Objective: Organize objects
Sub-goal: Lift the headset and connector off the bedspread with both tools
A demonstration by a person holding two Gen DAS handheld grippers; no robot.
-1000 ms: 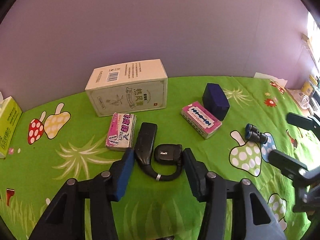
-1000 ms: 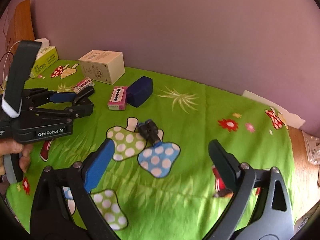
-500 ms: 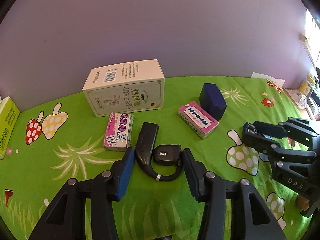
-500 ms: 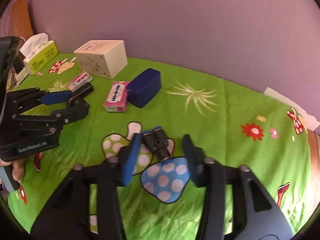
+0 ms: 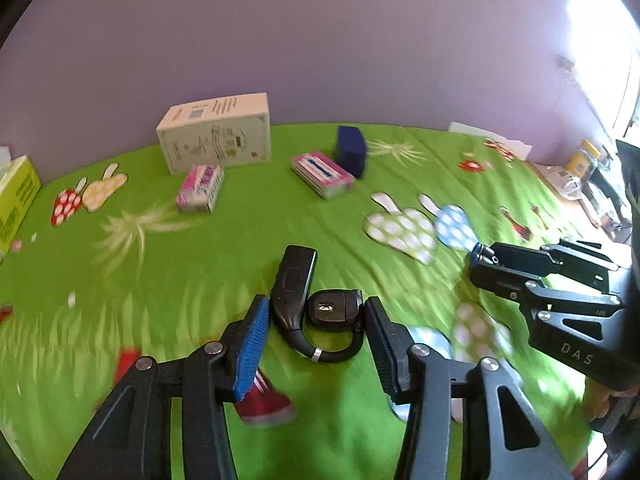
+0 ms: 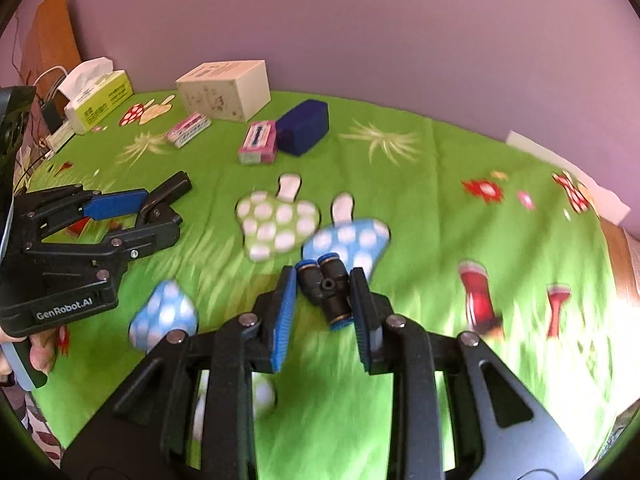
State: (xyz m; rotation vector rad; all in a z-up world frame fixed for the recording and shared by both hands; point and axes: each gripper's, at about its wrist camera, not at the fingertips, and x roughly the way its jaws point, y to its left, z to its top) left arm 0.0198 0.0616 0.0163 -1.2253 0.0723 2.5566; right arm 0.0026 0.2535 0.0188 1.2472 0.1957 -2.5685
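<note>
Green cloth (image 6: 440, 184); fitting (image 6: 326, 290) upright between tool (image 6: 324, 312) pads.

A black earpiece headset (image 5: 320, 312) with a curved hook and a silver ring sits clamped between blue-padded fingers, above the near edge of the green cloth (image 5: 248, 240); whether it touches the cloth cannot be told. A black Y-shaped tube fitting (image 6: 326, 288) with blue collars is pinched likewise over the cloth's middle. Toward the far edge lie a cream carton (image 5: 216, 136), two pink packets (image 5: 200, 188) (image 5: 322, 174) and a dark blue box (image 5: 351, 151), with a yellow-green tissue box (image 6: 100, 100) at the far left corner.
</note>
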